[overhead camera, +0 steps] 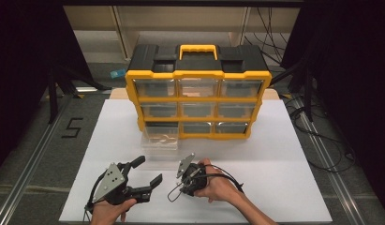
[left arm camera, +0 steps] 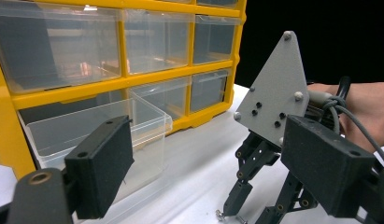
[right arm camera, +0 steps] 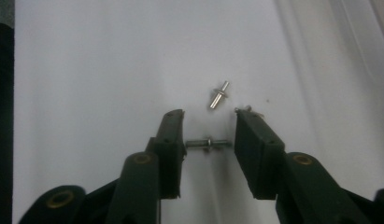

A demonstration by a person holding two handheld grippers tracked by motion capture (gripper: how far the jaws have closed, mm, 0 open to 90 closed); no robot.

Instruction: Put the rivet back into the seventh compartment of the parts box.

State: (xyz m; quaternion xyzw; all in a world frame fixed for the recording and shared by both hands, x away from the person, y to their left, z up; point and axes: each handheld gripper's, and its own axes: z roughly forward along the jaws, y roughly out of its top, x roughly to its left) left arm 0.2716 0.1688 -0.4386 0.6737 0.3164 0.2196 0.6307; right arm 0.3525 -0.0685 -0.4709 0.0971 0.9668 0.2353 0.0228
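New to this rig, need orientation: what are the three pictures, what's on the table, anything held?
No robot arm: a person holds a hand-held two-jaw tool in each hand. The high view looks down on the white table; the other two cameras ride on the tools.

Left tool hovers open, holding nothing. Right tool points down at the table, jaws either side of a small metal pin lying across the gap, apparently not yet clamped. A second pin lies just beyond.

Behind stands a yellow drawer cabinet, one clear drawer pulled out.

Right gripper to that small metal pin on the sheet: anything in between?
Nothing visible. The metal pin lies crosswise on the white sheet between the jaws of the right gripper. A second pin lies just beyond, apart.
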